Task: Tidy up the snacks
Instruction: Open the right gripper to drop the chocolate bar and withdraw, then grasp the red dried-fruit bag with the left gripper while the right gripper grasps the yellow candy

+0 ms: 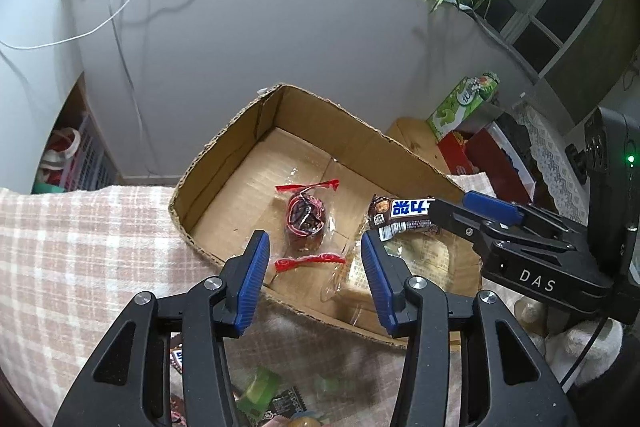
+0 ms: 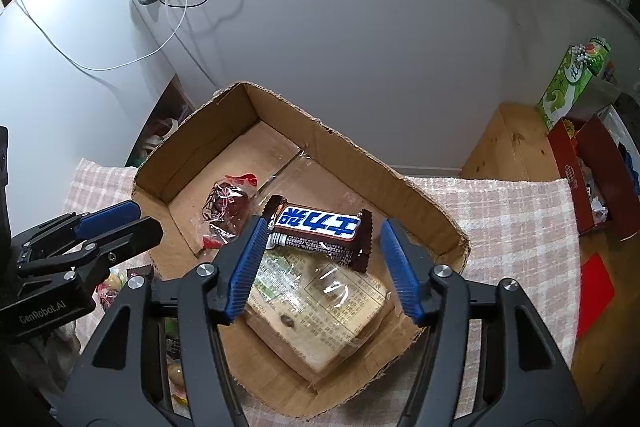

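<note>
Cardboard box (image 1: 304,131) fills my left wrist view: my left claw (image 1: 314,267) hangs part open and empty above its near wall, over one red-sealed date pack (image 1: 306,223). Loose snacks (image 1: 260,387) lie below on the checked cloth (image 1: 80,247).

From the right wrist view, my right claw (image 2: 324,259) stands wide; one chocolate bar (image 2: 320,233) lies free on one bread pack (image 2: 320,299). I judge this drop finished; next calls for another snack. Three items boxed.
</note>
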A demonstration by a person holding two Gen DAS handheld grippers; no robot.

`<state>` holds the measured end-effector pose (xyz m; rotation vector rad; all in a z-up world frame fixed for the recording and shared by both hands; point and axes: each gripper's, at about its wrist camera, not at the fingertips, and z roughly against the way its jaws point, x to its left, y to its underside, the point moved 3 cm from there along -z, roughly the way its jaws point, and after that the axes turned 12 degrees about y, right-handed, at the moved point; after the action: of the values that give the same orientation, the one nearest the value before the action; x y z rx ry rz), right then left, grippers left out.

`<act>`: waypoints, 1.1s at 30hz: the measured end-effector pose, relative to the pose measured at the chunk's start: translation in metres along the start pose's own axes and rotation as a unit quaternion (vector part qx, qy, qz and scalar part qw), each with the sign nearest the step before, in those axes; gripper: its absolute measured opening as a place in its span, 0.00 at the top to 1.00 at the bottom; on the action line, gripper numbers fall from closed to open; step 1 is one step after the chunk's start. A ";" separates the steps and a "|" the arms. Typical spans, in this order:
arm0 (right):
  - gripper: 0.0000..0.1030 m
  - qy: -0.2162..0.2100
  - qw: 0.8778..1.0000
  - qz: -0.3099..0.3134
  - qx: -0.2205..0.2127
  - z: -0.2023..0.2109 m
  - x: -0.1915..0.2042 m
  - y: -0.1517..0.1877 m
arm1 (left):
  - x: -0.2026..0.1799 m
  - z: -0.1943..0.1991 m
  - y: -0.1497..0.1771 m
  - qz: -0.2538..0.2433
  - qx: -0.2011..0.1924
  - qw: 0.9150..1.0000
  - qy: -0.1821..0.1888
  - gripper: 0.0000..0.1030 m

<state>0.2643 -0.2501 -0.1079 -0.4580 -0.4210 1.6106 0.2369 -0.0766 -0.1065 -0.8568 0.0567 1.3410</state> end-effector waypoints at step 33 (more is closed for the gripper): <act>0.40 -0.094 0.991 0.087 0.035 0.058 0.067 0.127 | 0.091 0.101 0.087 0.137 -0.038 0.990 -0.014 0.55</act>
<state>0.1215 -0.1949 -0.1286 -0.2956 -0.4744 1.8410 0.1436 0.0537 -0.1247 -0.9177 0.1056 1.6207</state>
